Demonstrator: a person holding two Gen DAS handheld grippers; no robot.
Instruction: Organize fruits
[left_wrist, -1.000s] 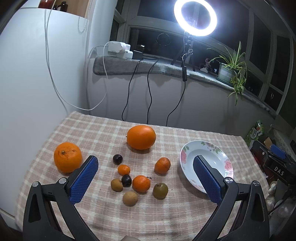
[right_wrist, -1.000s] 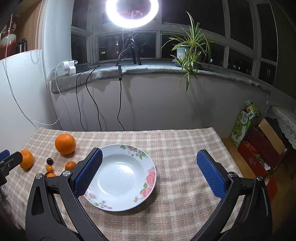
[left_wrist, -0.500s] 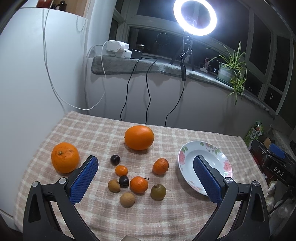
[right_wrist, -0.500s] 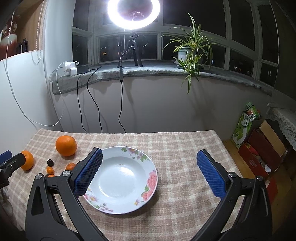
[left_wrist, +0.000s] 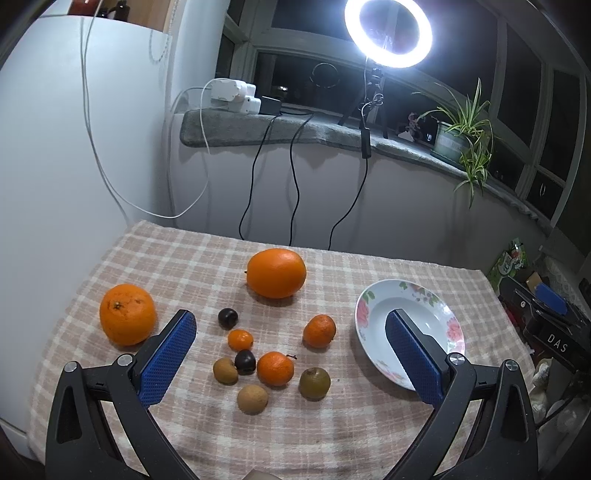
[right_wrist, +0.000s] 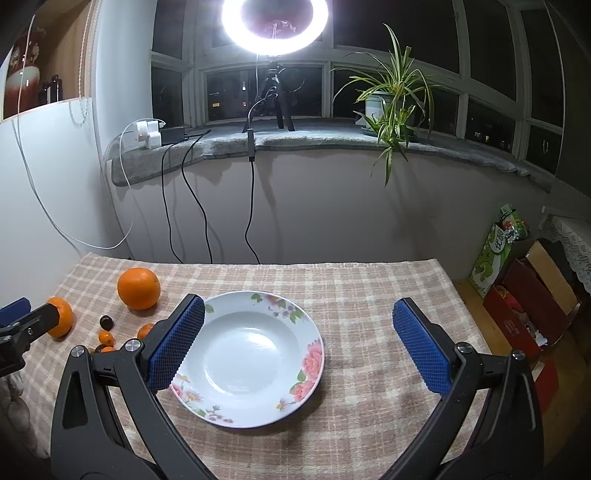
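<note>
Fruits (left_wrist: 275, 368): loose cluster on the checked cloth (left_wrist: 184, 258), left of the empty plate (right_wrist: 251, 358). Left gripper (left_wrist: 291, 354) and right gripper (right_wrist: 299, 341): both spread wide, holding nothing. Risk: round fruit rolling off when nudged.

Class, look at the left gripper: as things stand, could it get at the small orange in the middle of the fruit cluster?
Probably yes. The left gripper is open and empty, and the small orange lies straight ahead between its fingers, though the dark plum touching it may get nudged.
</note>
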